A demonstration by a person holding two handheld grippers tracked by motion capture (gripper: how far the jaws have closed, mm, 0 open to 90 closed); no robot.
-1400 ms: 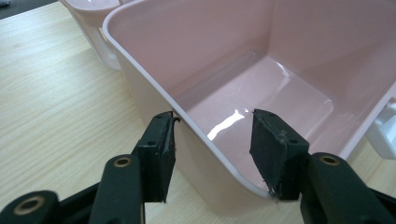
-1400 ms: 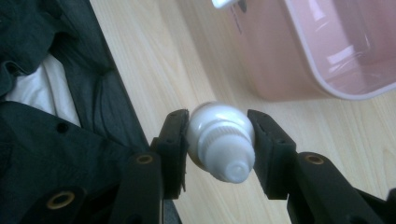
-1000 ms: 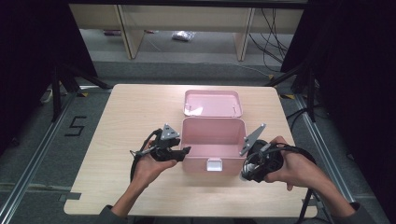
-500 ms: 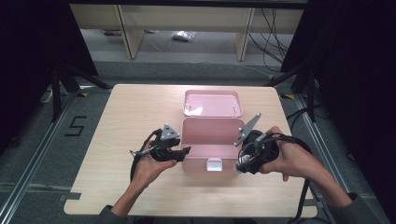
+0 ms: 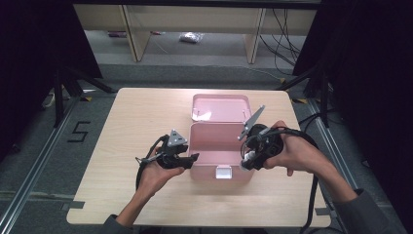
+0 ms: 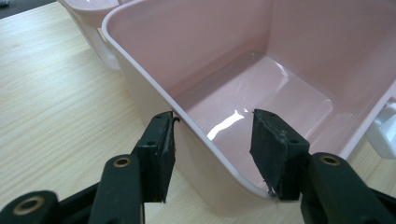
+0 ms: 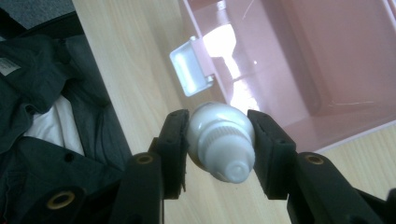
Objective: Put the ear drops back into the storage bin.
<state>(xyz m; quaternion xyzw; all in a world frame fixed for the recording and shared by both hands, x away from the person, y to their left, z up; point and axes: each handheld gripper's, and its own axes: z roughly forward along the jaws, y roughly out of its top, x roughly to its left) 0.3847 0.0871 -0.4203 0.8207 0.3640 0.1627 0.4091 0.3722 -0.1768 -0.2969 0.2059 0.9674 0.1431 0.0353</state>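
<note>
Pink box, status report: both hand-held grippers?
Left hand-held gripper open, straddling pink box wall. Right hand-held gripper shut on white bottle, above box rim. Box empty.

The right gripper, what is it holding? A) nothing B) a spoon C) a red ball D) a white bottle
D: in the right gripper view the right gripper has both jaws pressed against a small white bottle, held above the edge of the open pink box.

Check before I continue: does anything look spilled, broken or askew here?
Nothing stands out. The pink box sits square and empty, its lid lying open behind; the right claw holds a white tube.
</note>
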